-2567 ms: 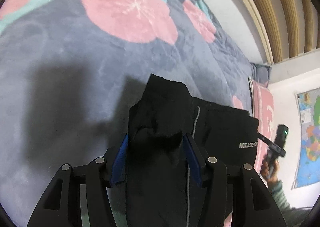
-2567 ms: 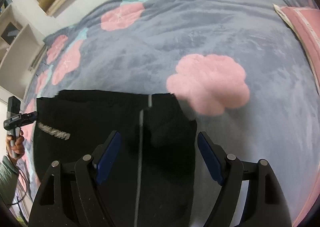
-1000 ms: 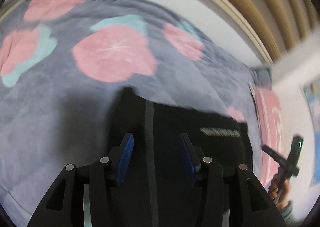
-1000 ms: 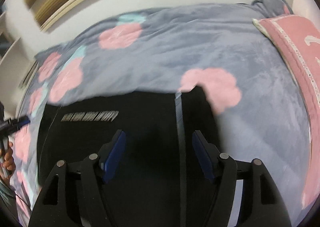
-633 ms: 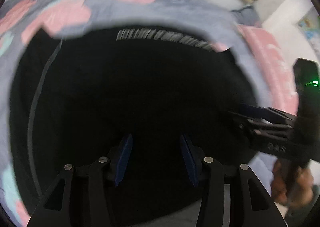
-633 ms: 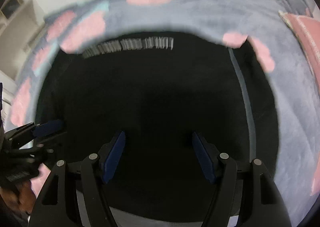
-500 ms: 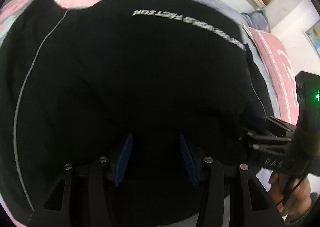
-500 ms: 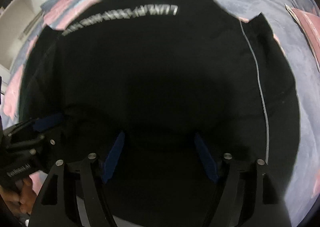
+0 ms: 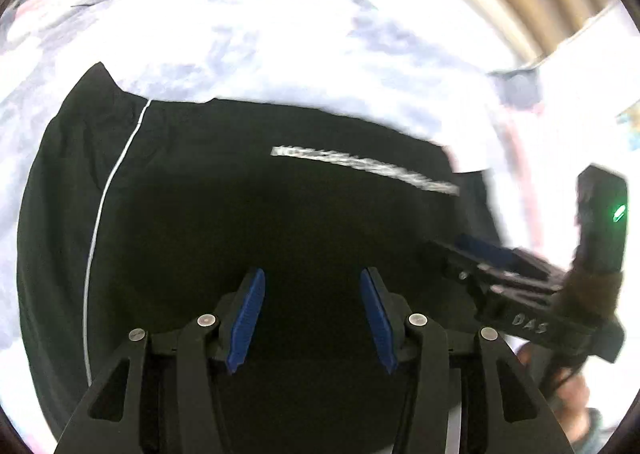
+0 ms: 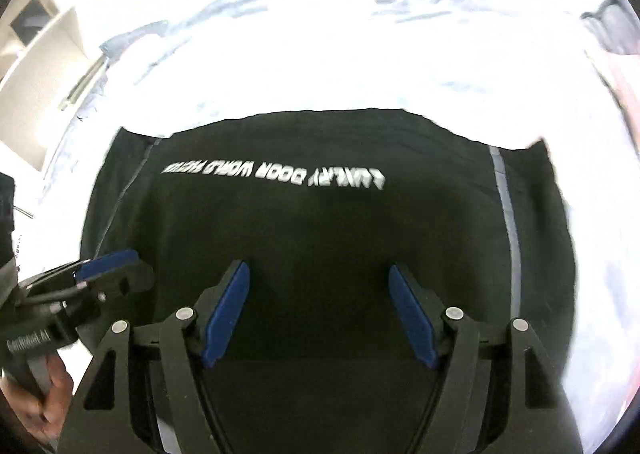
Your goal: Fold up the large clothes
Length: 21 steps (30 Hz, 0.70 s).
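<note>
Bedspread (image 10: 320,54), overexposed, bearing black garment (image 10: 320,234) flat at its near side, lettering far. Left gripper (image 9: 311,314) and right gripper (image 10: 320,314) above near hem, jaws wide, empty. Advice: pinch both near corners evenly, fold away.

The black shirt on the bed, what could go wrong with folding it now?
Both grippers, left and right, are open above the black shirt, holding nothing, so a careless grab could bunch the folded cloth. They are also close together, so they might bump. The bright, blurry bedcover makes the shirt's edges harder to judge.
</note>
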Motion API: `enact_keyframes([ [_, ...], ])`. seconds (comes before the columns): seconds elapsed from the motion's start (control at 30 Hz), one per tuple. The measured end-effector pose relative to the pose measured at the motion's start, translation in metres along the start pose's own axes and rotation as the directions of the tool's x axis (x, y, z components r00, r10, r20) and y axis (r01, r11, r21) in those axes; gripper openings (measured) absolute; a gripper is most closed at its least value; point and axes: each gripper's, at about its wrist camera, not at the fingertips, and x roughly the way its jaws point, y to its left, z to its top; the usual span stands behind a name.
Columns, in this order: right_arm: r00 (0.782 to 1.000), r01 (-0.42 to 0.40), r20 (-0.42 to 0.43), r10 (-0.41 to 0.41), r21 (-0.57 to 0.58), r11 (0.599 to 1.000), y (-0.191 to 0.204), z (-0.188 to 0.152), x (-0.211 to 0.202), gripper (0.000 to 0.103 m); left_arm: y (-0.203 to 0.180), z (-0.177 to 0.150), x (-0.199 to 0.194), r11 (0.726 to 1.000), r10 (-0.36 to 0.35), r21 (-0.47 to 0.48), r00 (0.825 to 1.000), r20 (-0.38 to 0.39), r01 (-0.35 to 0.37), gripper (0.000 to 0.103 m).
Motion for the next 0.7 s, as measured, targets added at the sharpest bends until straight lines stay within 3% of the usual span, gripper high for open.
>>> enact_keyframes([
  [0.1,0.997,0.028,-0.074,-0.028,-0.004,1.0,-0.006,0.007,0.042,0.078,0.016,0.006,0.044,0.999,0.018,-0.045,0.997,-0.075,-0.022,0.051],
  [0.2,0.996,0.058,-0.066,-0.058,-0.01,0.998,-0.003,0.005,0.047,0.078,0.012,0.003,0.049,0.997,0.07,0.022,0.994,-0.08,-0.068,0.051],
  [0.27,0.998,0.035,-0.058,-0.035,0.002,0.999,-0.004,0.003,0.039,0.078,0.008,0.0,0.043,0.995,0.084,0.056,0.994,-0.069,-0.08,0.051],
  [0.4,0.999,-0.048,0.018,0.047,0.033,0.998,-0.012,-0.015,-0.009,0.077,0.015,-0.006,0.0,0.999,-0.04,0.014,0.999,-0.029,0.04,0.051],
  [0.5,0.998,0.035,0.051,-0.033,-0.041,0.999,-0.002,-0.047,-0.046,0.077,0.026,-0.034,-0.045,0.994,-0.107,0.014,0.994,0.032,0.107,0.051],
  [0.57,0.999,0.029,0.041,-0.026,-0.073,0.997,0.004,-0.078,-0.061,0.077,0.033,-0.055,-0.062,0.993,-0.114,0.006,0.993,0.042,0.114,0.051],
  [0.63,1.0,0.019,0.02,-0.017,-0.11,0.994,0.01,-0.098,-0.064,0.077,0.033,-0.075,-0.065,0.993,-0.115,-0.003,0.993,0.036,0.115,0.051],
  [0.7,0.998,0.048,-0.033,-0.053,-0.133,0.99,0.018,-0.112,-0.048,0.077,0.047,-0.094,-0.049,0.997,-0.075,-0.035,0.997,-0.026,0.074,0.051],
])
